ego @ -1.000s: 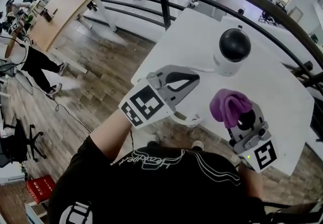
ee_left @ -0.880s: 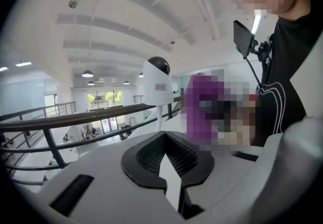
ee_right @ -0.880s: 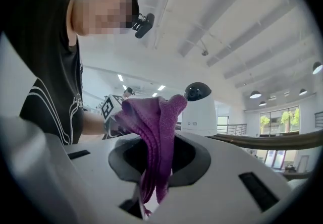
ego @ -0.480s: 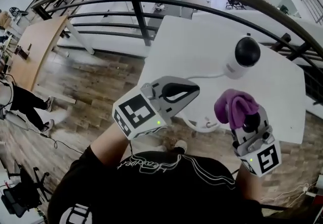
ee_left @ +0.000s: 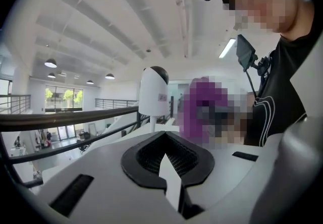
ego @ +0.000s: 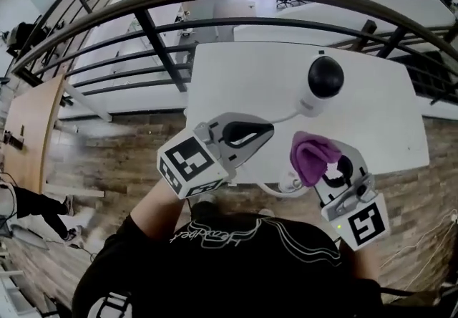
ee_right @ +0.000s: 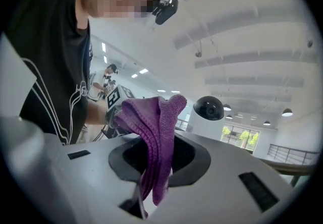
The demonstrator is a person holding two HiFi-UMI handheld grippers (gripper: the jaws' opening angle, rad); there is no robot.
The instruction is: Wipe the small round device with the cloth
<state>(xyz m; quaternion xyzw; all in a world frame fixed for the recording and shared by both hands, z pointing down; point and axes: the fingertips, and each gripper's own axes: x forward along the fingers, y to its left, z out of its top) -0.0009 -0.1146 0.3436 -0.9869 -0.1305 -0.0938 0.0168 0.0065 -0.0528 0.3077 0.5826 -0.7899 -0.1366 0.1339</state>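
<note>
The view had swung round and both grippers had shifted with it, yet the cloth [ego: 310, 155] was no closer to the device [ego: 325, 79], which stood upright on the counter [ego: 386, 116], well apart from it. Wiping hadn't begun. The right gripper [ego: 320, 166] had its jaws clamped on the cloth; the left gripper [ego: 263, 130] had its jaws closed and empty. The cable [ego: 283, 117] vanished behind the left gripper, perhaps off the counter's edge.
</note>
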